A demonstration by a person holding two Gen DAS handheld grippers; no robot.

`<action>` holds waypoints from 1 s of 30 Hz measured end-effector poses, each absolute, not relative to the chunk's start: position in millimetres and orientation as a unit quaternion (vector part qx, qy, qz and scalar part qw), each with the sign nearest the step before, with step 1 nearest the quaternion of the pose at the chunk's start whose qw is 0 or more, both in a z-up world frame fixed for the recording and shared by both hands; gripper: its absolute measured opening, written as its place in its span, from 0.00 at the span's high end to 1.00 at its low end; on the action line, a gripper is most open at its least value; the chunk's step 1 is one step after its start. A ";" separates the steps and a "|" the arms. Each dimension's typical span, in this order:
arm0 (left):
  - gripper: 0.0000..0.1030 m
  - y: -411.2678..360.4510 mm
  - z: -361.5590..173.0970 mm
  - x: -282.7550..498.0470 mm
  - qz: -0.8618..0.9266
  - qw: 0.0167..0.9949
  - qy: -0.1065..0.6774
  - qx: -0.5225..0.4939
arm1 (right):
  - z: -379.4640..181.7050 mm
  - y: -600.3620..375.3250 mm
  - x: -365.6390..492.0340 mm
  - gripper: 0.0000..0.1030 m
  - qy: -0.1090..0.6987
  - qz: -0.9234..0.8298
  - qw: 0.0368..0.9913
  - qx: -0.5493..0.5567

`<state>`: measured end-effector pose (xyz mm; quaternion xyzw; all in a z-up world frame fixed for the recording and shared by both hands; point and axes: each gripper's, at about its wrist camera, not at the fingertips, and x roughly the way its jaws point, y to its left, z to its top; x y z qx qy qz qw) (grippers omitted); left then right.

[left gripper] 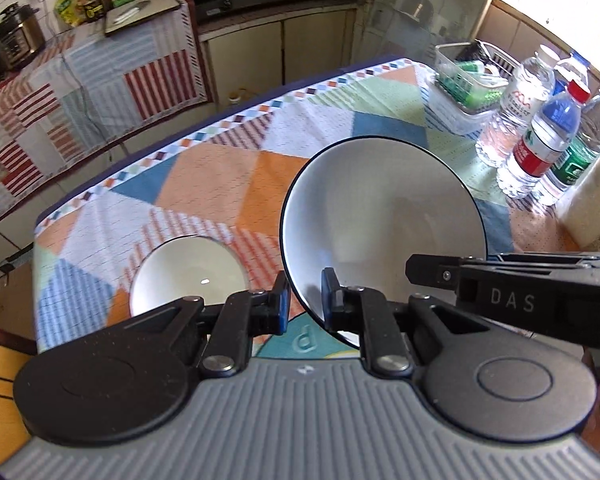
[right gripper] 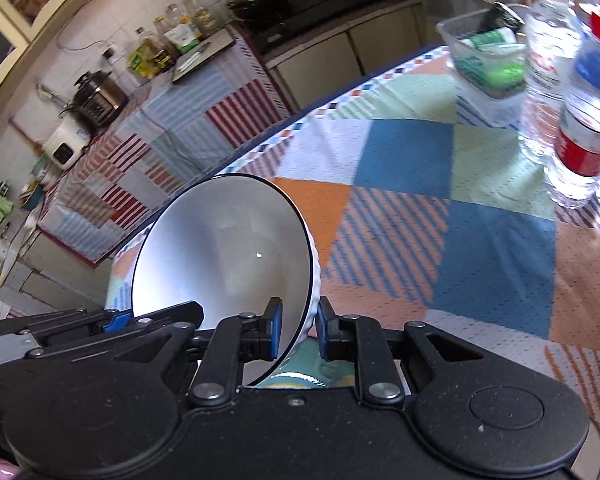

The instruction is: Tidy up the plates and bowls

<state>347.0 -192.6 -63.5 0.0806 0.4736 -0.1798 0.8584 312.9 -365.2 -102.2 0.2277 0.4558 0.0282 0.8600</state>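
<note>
A white bowl with a dark rim hangs tilted above the patterned tablecloth, held at its rim from both sides. My left gripper is shut on its near-left rim. My right gripper is shut on the same bowl at its near-right rim; its black body also shows in the left wrist view. A second, smaller white bowl stands upright on the cloth, left of my left gripper. A plate with a teal pattern lies under the held bowl, mostly hidden; it also shows in the right wrist view.
Several water bottles stand at the table's right side, next to a clear plastic basket with green items. A pale sack sits by the bottles. The table's far edge faces a cloth-covered kitchen counter.
</note>
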 end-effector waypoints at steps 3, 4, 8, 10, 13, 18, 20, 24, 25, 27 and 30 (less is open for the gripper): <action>0.86 -169.5 -61.1 347.4 -0.165 0.861 0.476 0.069 | -99.8 -344.1 315.9 0.78 0.455 0.046 0.863 0.214; 0.86 -162.2 -61.5 348.2 -0.160 0.861 0.478 0.066 | -99.3 -337.2 317.2 0.78 0.453 0.053 0.864 0.212; 0.86 -134.8 -67.7 351.2 -0.136 0.863 0.484 0.056 | -103.7 -313.4 326.4 0.78 0.452 0.079 0.865 0.203; 0.86 -124.2 -72.8 354.7 -0.126 0.861 0.490 0.052 | -108.1 -301.3 331.6 0.78 0.451 0.088 0.866 0.195; 0.86 -109.3 -79.3 359.9 -0.117 0.858 0.498 0.041 | -116.1 -285.6 337.6 0.78 0.449 0.097 0.869 0.187; 0.86 -92.0 -97.5 373.8 -0.103 0.847 0.521 0.021 | -126.2 -266.2 346.7 0.78 0.441 0.108 0.876 0.162; 0.86 -88.7 -106.4 379.3 -0.097 0.842 0.531 0.017 | -131.5 -261.4 352.0 0.78 0.444 0.111 0.875 0.156; 0.86 -84.2 -121.8 391.2 -0.096 0.825 0.556 0.022 | -141.6 -250.1 358.9 0.78 0.450 0.114 0.876 0.130; 0.86 -83.4 -124.6 393.8 -0.097 0.822 0.561 0.023 | -143.8 -245.8 360.3 0.78 0.452 0.113 0.877 0.119; 0.86 -80.7 -129.9 400.0 -0.097 0.816 0.570 0.018 | -147.1 -240.3 362.2 0.78 0.454 0.110 0.878 0.103; 0.85 -78.9 -137.5 407.2 -0.099 0.807 0.582 0.010 | -150.5 -235.8 364.6 0.78 0.455 0.106 0.879 0.091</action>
